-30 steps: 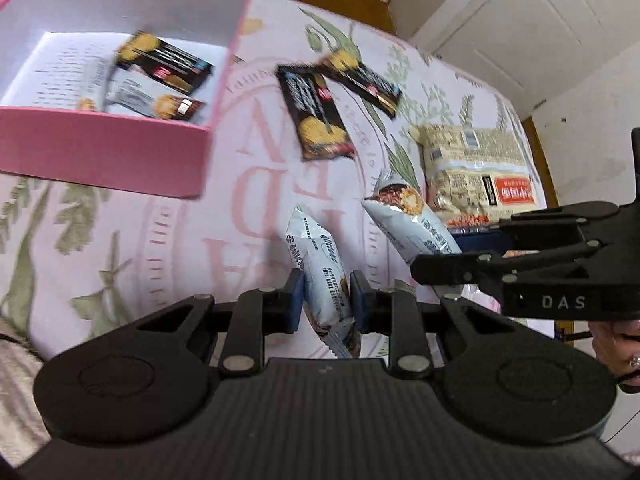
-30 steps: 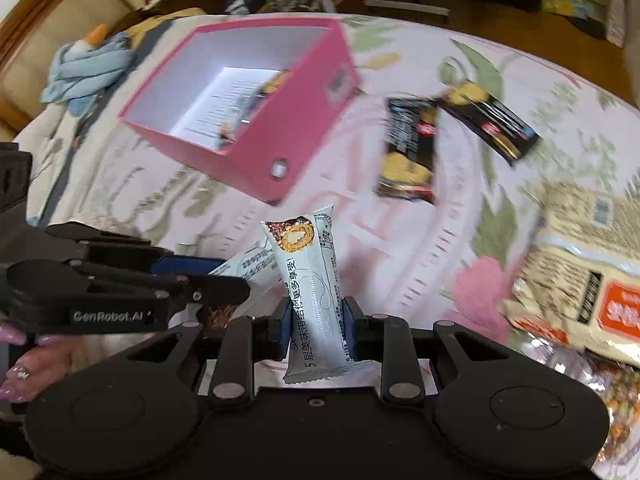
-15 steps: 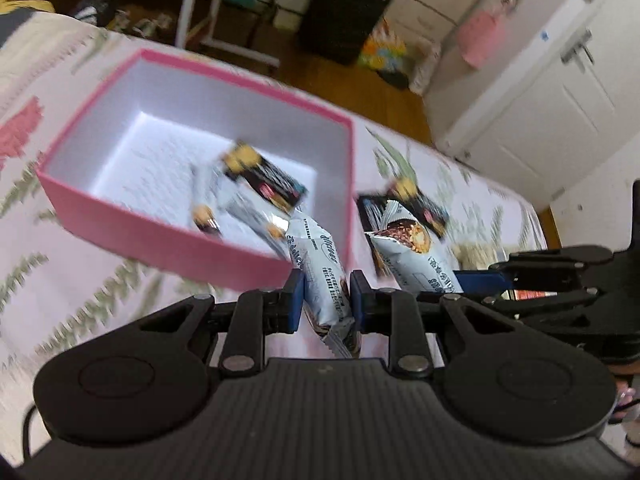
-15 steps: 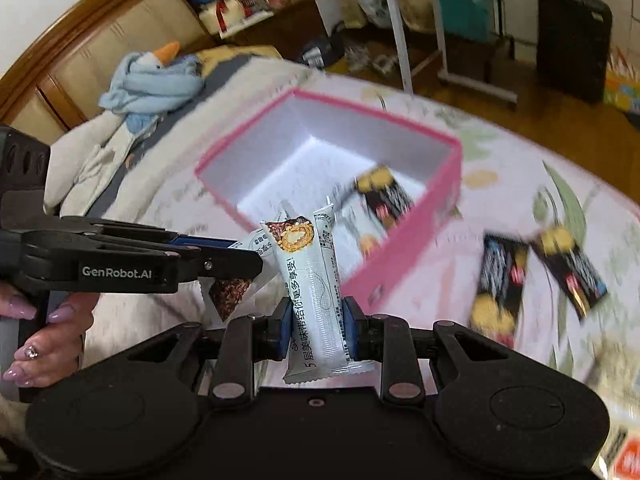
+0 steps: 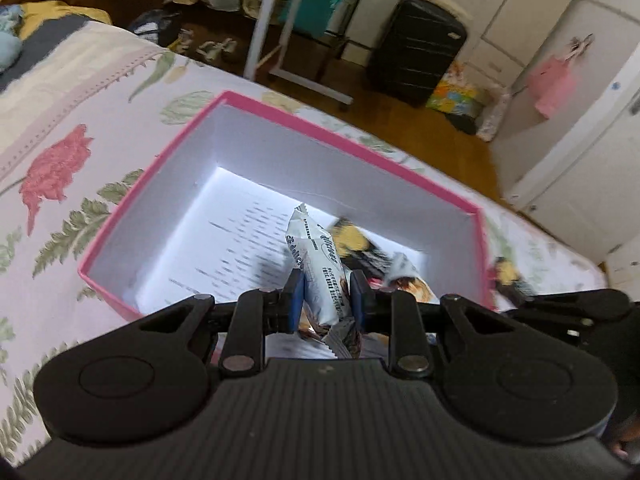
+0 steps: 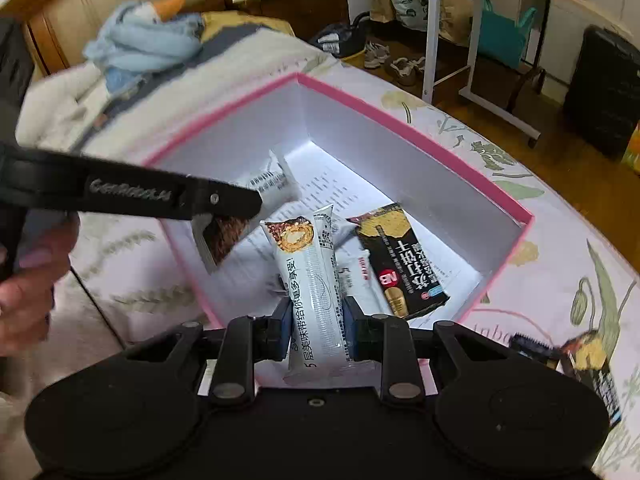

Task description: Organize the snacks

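Observation:
My left gripper (image 5: pixel 326 300) is shut on a white snack packet (image 5: pixel 320 264) and holds it upright over the near part of the pink box (image 5: pixel 352 136). My right gripper (image 6: pixel 316 318) is shut on another white snack packet (image 6: pixel 310 280) with a cookie picture, also above the box (image 6: pixel 420 128). In the right wrist view the left gripper (image 6: pixel 224 204) reaches in from the left with its packet (image 6: pixel 264 184) over the box interior. A black snack bar (image 6: pixel 400 264) and other white packets lie on the box floor.
The box sits on a floral bedspread (image 5: pixel 60 168). Another black snack bar (image 6: pixel 592 360) lies on the cover right of the box. A blue plush toy (image 6: pixel 144 40) rests on the bed. A black suitcase (image 5: pixel 416 44) and a white stand (image 5: pixel 264 20) are on the floor beyond.
Both grippers have swung from the loose snacks on the bedspread to above the pink box, each keeping its packet. The box now fills the middle of both views.

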A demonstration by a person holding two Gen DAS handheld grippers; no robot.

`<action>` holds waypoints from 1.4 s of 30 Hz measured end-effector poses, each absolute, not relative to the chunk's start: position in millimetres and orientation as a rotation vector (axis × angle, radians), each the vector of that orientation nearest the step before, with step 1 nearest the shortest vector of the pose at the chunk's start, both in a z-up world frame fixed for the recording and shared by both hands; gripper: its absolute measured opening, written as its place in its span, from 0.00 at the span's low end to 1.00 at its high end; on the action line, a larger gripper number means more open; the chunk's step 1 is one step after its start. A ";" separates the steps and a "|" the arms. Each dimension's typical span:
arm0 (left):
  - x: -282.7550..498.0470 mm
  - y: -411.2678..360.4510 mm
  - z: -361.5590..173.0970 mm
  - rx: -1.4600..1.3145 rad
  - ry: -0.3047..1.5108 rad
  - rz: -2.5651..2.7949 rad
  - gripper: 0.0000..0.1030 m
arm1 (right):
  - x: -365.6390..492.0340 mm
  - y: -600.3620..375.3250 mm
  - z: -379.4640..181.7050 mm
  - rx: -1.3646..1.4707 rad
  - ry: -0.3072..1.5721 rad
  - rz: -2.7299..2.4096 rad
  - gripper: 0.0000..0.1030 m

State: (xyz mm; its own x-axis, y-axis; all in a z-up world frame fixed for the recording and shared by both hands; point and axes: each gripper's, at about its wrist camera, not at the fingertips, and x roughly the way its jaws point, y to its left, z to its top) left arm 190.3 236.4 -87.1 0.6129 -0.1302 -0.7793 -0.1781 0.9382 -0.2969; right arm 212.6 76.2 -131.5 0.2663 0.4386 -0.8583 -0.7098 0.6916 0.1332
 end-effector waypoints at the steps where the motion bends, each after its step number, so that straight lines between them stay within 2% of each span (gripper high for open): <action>1: 194.2 235.9 -92.7 -0.344 0.925 0.035 0.23 | 213.9 79.3 -136.2 -0.318 1.048 0.793 0.30; 5: 204.9 235.7 -114.1 -0.321 0.963 0.052 0.23 | 218.6 89.3 -152.3 -0.361 1.071 0.777 0.30; 8: 208.3 235.9 -124.1 -0.322 0.977 0.064 0.25 | 219.0 91.9 -158.0 -0.364 1.079 0.771 0.35; 9: 207.8 236.6 -125.8 -0.324 0.976 0.077 0.28 | 219.0 90.9 -157.4 -0.350 1.076 0.769 0.41; 10: 207.4 236.7 -126.2 -0.319 0.976 0.084 0.32 | 218.7 89.4 -156.4 -0.335 1.071 0.772 0.41; 13: 199.5 234.1 -119.2 -0.297 0.958 0.078 0.40 | 216.5 78.3 -145.0 -0.278 1.036 0.778 0.42; 21: 167.7 214.1 -79.4 -0.248 0.951 -0.028 0.41 | 181.0 -2.6 -85.6 -0.099 0.943 0.710 0.44; 25: 151.6 187.1 -54.8 -0.213 0.930 -0.121 0.47 | 158.6 -51.5 -62.4 -0.077 0.909 0.629 0.46; 31: 135.0 129.2 -34.8 -0.184 0.955 -0.302 0.54 | 142.7 -122.7 -39.9 -0.082 0.965 0.449 0.47; 37: 137.0 59.3 -41.6 -0.154 1.022 -0.471 0.61 | 129.9 -182.9 -38.8 -0.055 1.006 0.313 0.55; 42: 151.7 -2.4 -61.7 -0.124 1.015 -0.533 0.64 | 130.1 -230.5 -54.3 -0.049 0.994 0.174 0.57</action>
